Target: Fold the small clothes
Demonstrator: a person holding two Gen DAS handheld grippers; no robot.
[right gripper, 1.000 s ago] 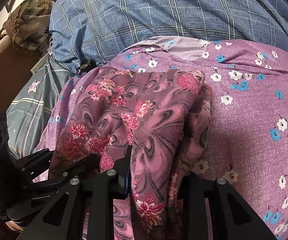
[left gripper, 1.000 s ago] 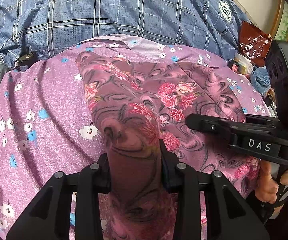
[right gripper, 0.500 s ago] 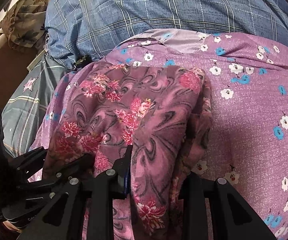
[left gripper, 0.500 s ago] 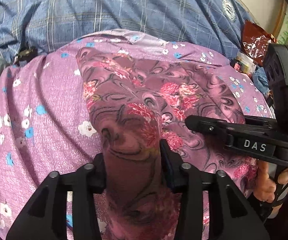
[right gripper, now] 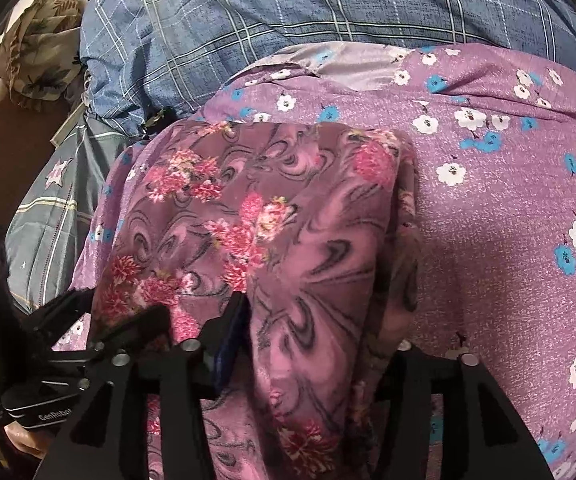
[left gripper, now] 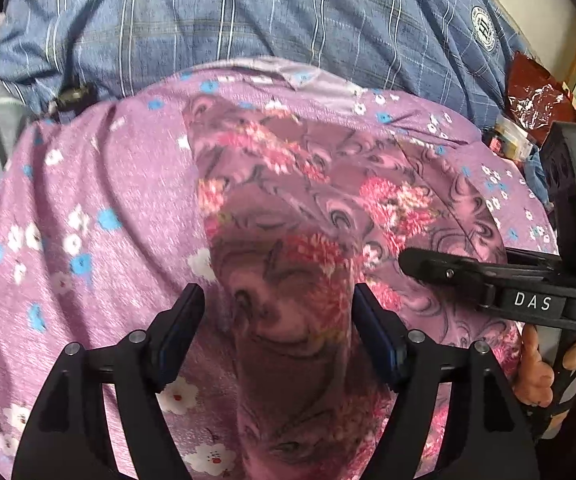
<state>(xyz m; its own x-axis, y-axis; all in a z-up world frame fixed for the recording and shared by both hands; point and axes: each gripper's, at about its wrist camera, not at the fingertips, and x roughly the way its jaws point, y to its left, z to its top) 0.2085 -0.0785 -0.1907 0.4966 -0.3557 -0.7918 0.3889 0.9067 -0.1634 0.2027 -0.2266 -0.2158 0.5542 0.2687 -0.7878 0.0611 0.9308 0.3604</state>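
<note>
A folded mauve garment with red flowers and swirls point(left gripper: 328, 208) lies on a purple cloth with white and blue blossoms point(left gripper: 88, 200). My left gripper point(left gripper: 276, 296) straddles the garment's near fold, and its jaws are opening. The left pad stands clear of the cloth and the right pad sits at its edge. My right gripper point(right gripper: 320, 320) straddles the same garment point(right gripper: 288, 220) at its right end, jaws also opening. Its left pad is just off the fabric; cloth drapes over the right finger. Each gripper appears in the other's view: the right gripper point(left gripper: 448, 268), the left gripper point(right gripper: 128, 320).
Blue plaid bedding point(left gripper: 248, 12) rises behind the purple cloth. A red foil bag point(left gripper: 536, 96) and small clutter sit at the far right. A leaf-print cloth point(right gripper: 36, 40) and a grey striped sheet point(right gripper: 48, 208) lie at the left. A hand point(left gripper: 536, 368) holds the right gripper's handle.
Both grippers' jaws have spread apart from the garment fold they were pinching. The fold now lies loose between the fingers. Neither hand has shifted much.
</note>
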